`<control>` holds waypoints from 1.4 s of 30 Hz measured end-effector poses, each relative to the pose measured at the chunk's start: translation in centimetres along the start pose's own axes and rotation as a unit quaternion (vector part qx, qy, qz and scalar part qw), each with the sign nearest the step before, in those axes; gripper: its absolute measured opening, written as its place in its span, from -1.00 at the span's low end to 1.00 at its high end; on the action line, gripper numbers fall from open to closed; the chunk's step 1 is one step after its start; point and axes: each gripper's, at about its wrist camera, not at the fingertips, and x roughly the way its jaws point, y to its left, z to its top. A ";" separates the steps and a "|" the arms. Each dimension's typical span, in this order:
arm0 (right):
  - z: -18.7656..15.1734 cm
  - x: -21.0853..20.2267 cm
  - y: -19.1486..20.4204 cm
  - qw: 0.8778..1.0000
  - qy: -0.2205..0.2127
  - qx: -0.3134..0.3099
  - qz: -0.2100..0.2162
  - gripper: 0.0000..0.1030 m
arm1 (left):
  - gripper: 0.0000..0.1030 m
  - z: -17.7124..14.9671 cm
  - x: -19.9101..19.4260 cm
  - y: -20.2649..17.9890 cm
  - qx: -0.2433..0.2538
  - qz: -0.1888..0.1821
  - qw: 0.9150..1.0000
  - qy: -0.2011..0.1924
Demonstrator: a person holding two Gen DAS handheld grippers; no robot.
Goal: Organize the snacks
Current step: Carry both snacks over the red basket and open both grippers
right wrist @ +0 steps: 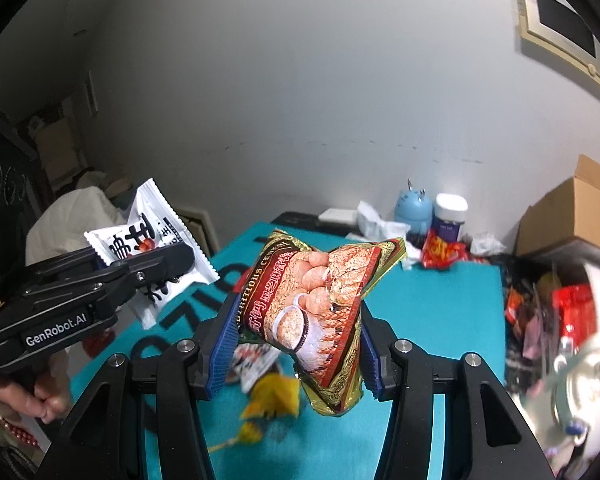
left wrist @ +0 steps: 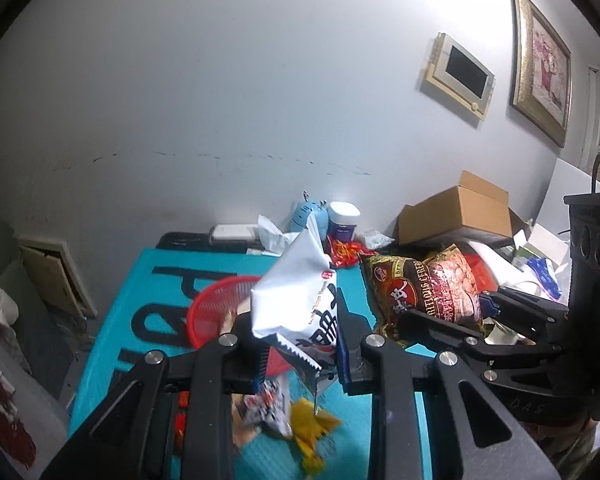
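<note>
My left gripper (left wrist: 300,356) is shut on a white snack packet (left wrist: 296,296) with black characters, held up above the teal mat (left wrist: 148,280). The same packet (right wrist: 152,236) and left gripper (right wrist: 148,268) show at the left of the right wrist view. My right gripper (right wrist: 296,344) is shut on a gold and red cereal bag (right wrist: 320,304), lifted off the mat (right wrist: 440,312). That bag (left wrist: 428,284) and the right gripper (left wrist: 456,312) appear at the right of the left wrist view. A red basket (left wrist: 216,308) sits on the mat behind the white packet.
Loose packets, one yellow (left wrist: 312,428) and one white (left wrist: 268,404), lie on the mat below the grippers. A blue toy (left wrist: 308,216), a white-lidded jar (left wrist: 344,220), tissue and a red wrapper (left wrist: 344,252) stand by the wall. A cardboard box (left wrist: 464,208) and cluttered bags fill the right side.
</note>
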 end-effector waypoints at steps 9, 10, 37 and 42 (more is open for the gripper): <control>2.0 5.9 -1.0 1.000 -0.004 -0.014 0.022 0.01 | -0.50 2.2 4.5 2.5 -0.002 0.014 1.000 -0.004; 2.0 6.7 -1.1 1.000 -0.002 -0.014 0.025 0.01 | -0.50 2.3 4.9 2.7 -0.003 0.018 1.000 -0.003; -1.8 16.1 -2.4 0.995 0.070 -0.034 0.062 0.36 | -0.47 -2.3 17.8 7.0 -0.025 0.040 0.985 0.168; -1.7 16.0 -2.3 0.995 0.077 -0.052 0.035 0.38 | -0.25 -2.7 18.1 7.1 -0.023 0.054 0.982 0.178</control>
